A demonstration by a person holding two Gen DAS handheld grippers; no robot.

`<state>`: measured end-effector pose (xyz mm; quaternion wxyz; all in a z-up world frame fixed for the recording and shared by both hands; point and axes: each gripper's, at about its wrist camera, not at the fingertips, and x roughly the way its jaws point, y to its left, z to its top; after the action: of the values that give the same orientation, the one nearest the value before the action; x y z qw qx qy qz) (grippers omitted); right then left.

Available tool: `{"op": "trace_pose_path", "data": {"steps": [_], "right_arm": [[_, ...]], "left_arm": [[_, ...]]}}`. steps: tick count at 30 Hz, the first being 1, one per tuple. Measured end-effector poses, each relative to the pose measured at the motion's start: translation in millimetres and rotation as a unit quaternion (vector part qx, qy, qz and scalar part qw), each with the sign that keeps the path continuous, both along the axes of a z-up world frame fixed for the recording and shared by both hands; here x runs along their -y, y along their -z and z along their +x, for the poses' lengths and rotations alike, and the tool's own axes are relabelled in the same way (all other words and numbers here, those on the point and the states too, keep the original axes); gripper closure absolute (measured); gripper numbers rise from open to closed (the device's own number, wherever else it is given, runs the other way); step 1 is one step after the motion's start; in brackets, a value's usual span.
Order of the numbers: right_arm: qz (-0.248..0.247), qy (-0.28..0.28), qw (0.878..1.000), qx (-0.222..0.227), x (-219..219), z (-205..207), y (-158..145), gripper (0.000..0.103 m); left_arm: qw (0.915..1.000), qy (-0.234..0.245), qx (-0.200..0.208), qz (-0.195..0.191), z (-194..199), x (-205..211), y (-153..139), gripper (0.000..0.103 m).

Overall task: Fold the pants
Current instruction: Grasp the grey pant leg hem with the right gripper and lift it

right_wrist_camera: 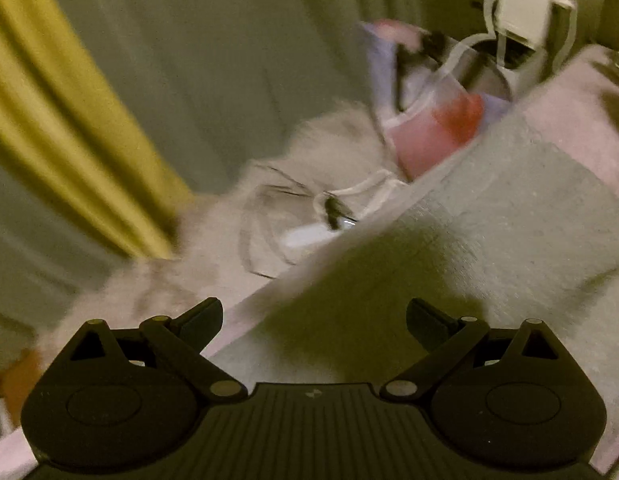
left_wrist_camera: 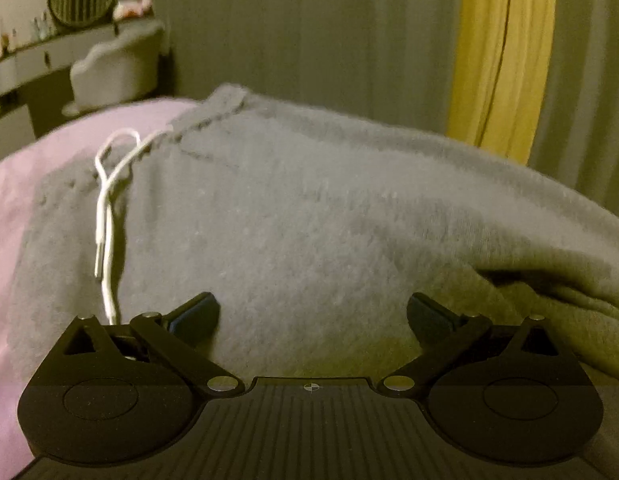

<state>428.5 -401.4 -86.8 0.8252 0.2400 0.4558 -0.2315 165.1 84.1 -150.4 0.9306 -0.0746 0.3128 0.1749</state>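
Grey pants [left_wrist_camera: 309, 208] spread on pink bed [left_wrist_camera: 37, 184], waistband and white drawstring [left_wrist_camera: 109, 200] at far left in left wrist view, fabric running rightward into a bunched fold at lower right. Left gripper [left_wrist_camera: 312, 316] jaws wide apart, empty, low over pants with cloth directly ahead and below. Right gripper [right_wrist_camera: 314, 322] jaws likewise apart and empty, at pants edge near bedside; view blurred; left probably nearer the waistband.
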Motion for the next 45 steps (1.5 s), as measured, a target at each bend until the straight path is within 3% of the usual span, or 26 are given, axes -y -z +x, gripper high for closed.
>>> {"op": "trace_pose_path", "data": {"steps": [2, 5, 7, 9, 10, 15, 17, 20, 22, 24, 26, 28, 31, 32, 33, 35, 37, 39, 42, 45], "right_arm": [[-0.038, 0.011, 0.999, -0.03, -0.9, 15.1, 9.6, 0.006], [-0.091, 0.018, 0.992, -0.085, -0.9, 29.7, 25.0, 0.023], [-0.114, 0.015, 0.99, -0.078, -1.8, 26.8, 22.2, 0.042], [-0.133, 0.006, 0.989, -0.071, -2.8, 20.9, 17.1, 0.09], [-0.12, -0.002, 0.991, -0.055, -2.2, 15.6, 12.1, 0.095], [-0.045, -0.019, 0.998, 0.04, 8.0, -52.9, -24.6, 0.099], [-0.02, -0.027, 0.995, 0.096, 10.1, -110.7, -46.4, 0.099], [-0.007, -0.04, 0.99, 0.134, 6.8, -214.3, -64.7, 0.099], [-0.012, -0.05, 0.992, 0.113, -2.4, -273.0, -59.0, 0.099], [0.003, -0.06, 0.996, 0.064, -12.4, -334.0, -34.6, 0.1], [-0.003, -0.057, 0.998, 0.016, -19.1, -368.7, -9.7, 0.103], [-0.033, -0.054, 0.998, 0.003, -19.5, -386.9, 0.4, 0.103], [-0.057, -0.067, 0.994, 0.056, -19.8, -385.5, -22.5, 0.092], [-0.071, -0.072, 0.991, 0.083, -19.5, -381.6, -33.0, 0.073], [-0.089, -0.068, 0.989, 0.095, -19.5, -377.0, -39.6, 0.036], [-0.114, -0.059, 0.984, 0.123, -16.0, -366.7, -44.7, 0.009], [-0.097, -0.065, 0.986, 0.12, -11.7, -358.4, -36.6, 0.009], [-0.066, -0.077, 0.988, 0.113, -5.2, -349.4, -23.0, 0.009], [-0.042, -0.058, 0.993, 0.093, -1.7, -345.7, 0.1, 0.009], [-0.014, -0.032, 0.993, 0.116, 10.3, -353.2, 6.7, 0.008]], "left_arm": [[1.0, 0.0, 0.002, 0.008, 0.9, 5.4, 2.3, 0.0], [0.9999, -0.001, 0.006, 0.014, 0.8, 8.4, 3.1, 0.0], [0.9999, -0.002, 0.007, 0.011, 1.3, 6.7, 1.8, 0.0], [1.0, -0.002, 0.006, 0.007, 1.1, 4.0, 8.3, 0.0], [1.0, -0.002, 0.006, 0.005, 0.9, 2.7, 9.1, 0.0], [0.9999, -0.002, 0.013, -0.003, -0.3, 0.5, 8.7, 0.0], [0.9998, 0.0, 0.019, -0.011, -2.6, -2.3, 7.3, 0.0], [0.9993, 0.002, 0.024, -0.027, -5.2, -7.6, 5.2, 0.0], [0.9988, 0.004, 0.028, -0.039, -7.4, -10.0, 3.6, 0.0], [0.9981, 0.005, 0.026, -0.055, -9.8, -13.5, 1.0, 0.0], [0.998, 0.014, 0.017, -0.06, -11.4, -14.2, -0.5, 0.0], [0.9985, 0.02, 0.008, -0.049, -11.4, -11.4, -1.5, 0.0], [0.9983, 0.024, -0.015, -0.052, -9.8, -12.2, -10.5, 0.0], [0.998, 0.016, -0.019, -0.058, -9.2, -14.4, -19.0, 0.0], [0.998, 0.012, -0.014, -0.061, -8.3, -16.2, -27.8, 0.0], [0.9972, 0.032, 0.021, -0.064, -3.6, -19.7, -51.7, 0.0], [0.993, 0.08, 0.048, -0.072, 13.7, -21.9, -74.9, 0.0], [0.9901, 0.115, 0.024, -0.077, 49.9, -23.8, -90.4, 0.0], [0.9904, 0.103, -0.016, -0.091, 114.9, -28.6, -95.1, 0.0], [0.9894, 0.09, -0.06, -0.096, 173.7, -32.0, -82.8, 0.0]]}}
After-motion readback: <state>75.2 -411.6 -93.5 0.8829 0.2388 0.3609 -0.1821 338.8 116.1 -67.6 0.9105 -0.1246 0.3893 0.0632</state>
